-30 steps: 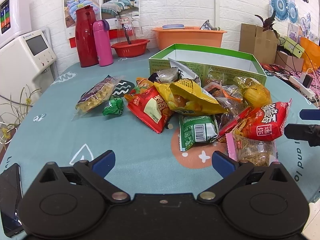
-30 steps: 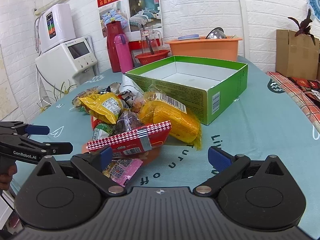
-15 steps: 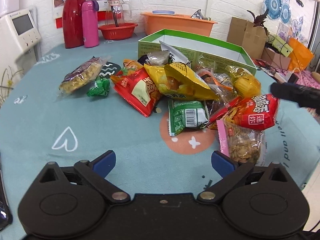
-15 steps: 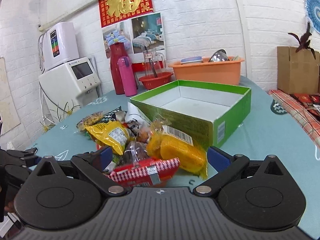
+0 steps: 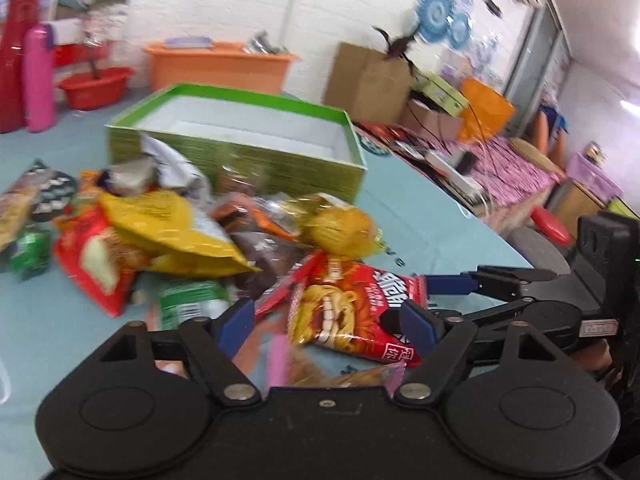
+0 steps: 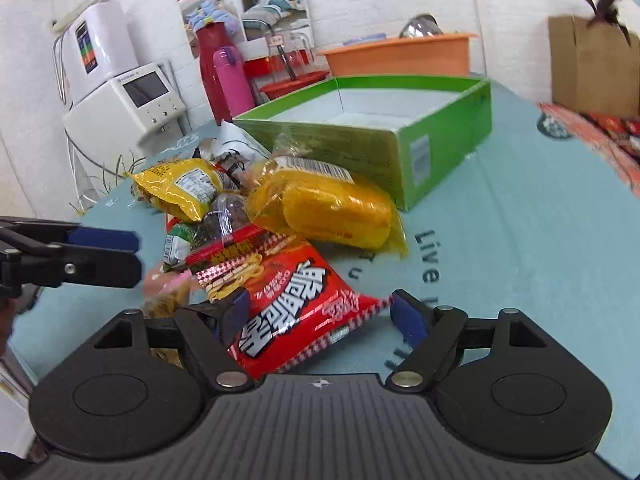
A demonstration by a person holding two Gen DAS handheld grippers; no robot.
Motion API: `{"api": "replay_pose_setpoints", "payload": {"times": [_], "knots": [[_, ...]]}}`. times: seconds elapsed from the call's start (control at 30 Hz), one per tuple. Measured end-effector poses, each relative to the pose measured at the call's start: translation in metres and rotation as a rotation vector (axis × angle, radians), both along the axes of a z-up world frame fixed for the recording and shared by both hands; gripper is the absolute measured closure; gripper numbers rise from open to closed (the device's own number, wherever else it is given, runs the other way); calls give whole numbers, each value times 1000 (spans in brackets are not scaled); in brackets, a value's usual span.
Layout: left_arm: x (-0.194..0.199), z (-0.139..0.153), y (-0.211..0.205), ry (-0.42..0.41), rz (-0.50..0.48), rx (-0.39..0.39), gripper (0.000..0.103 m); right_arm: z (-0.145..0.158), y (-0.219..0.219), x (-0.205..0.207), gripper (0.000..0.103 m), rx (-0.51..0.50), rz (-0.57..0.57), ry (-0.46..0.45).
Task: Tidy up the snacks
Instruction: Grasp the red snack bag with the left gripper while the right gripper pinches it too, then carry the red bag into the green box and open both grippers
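Red noodle packet (image 6: pixel 298 312) between wide-open right claw (image 6: pixel 320 314) fingers, unpinched; closing left claw (image 5: pixel 326 322) just beside.

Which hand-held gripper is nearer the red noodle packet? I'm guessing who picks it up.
Right. The right hand-held gripper straddles the red noodle packet, pads apart. The left hand-held gripper is closing just short of it, over the pink packet.

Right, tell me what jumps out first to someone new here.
A bright heap of snack packets sprawls on the teal table, a red noodle packet nearest. Behind the heap stands an open green box, seemingly empty. Both hand-held grippers, left and right, flank the red packet.
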State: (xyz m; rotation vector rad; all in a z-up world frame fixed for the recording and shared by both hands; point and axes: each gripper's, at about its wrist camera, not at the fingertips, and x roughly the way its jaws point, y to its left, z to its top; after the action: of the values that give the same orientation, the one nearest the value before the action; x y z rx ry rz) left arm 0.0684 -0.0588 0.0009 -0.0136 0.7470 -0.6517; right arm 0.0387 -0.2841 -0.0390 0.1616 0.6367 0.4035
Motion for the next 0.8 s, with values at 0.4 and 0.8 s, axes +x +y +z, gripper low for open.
{"api": "replay_pose_setpoints", "payload": {"times": [0.4,0.8], "knots": [[40,-25,-16,163,-7,-41,39,-2,2,-5,0,-18,64,-11],[15,21,-18,45,-4,-117,52,42,-4,-26,62,-68,41,-165]]}}
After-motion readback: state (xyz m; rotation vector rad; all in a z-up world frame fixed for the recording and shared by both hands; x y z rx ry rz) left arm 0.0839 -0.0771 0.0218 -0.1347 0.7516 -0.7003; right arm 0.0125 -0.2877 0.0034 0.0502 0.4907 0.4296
